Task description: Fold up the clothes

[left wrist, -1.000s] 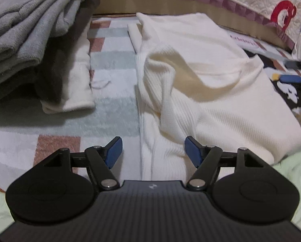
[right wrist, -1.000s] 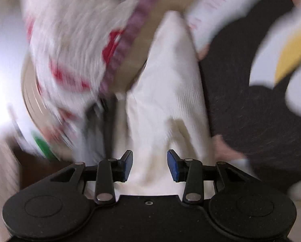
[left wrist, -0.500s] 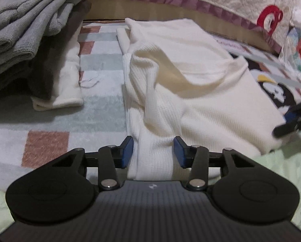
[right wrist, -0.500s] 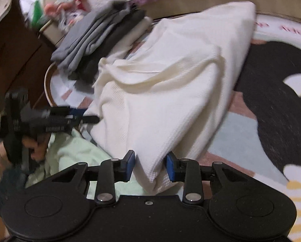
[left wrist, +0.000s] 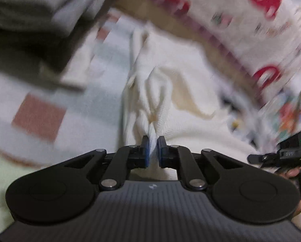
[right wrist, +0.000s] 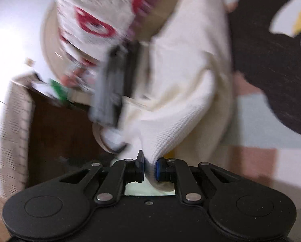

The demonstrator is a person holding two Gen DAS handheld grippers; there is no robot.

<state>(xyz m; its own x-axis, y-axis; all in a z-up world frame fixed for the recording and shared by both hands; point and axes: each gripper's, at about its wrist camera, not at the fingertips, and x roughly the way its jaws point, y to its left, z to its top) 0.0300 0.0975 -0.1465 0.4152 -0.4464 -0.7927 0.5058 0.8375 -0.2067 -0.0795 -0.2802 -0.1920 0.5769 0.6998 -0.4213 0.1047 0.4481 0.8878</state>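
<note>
A cream ribbed garment [left wrist: 170,92] lies on the patterned rug, bunched into folds at its near edge. My left gripper [left wrist: 153,150] is shut on a pinch of that near edge, and the cloth rises in pleats from the pads. In the right wrist view the same cream garment [right wrist: 182,80] hangs taut from my right gripper [right wrist: 149,166], which is shut on another part of its edge. Both views are blurred by motion. The right gripper shows at the far right of the left wrist view as a black shape [left wrist: 285,153].
A stack of grey and dark folded clothes [left wrist: 35,20] sits at the far left. A quilted cover with red shapes [left wrist: 241,16] hangs over a tan edge behind. The rug has a black penguin pattern [right wrist: 271,64]. Pale green cloth [left wrist: 1,173] lies near me.
Both grippers went from partly open around the cream garment's edge to shut on it. The cloth now rises with them, and both views swing quickly.
</note>
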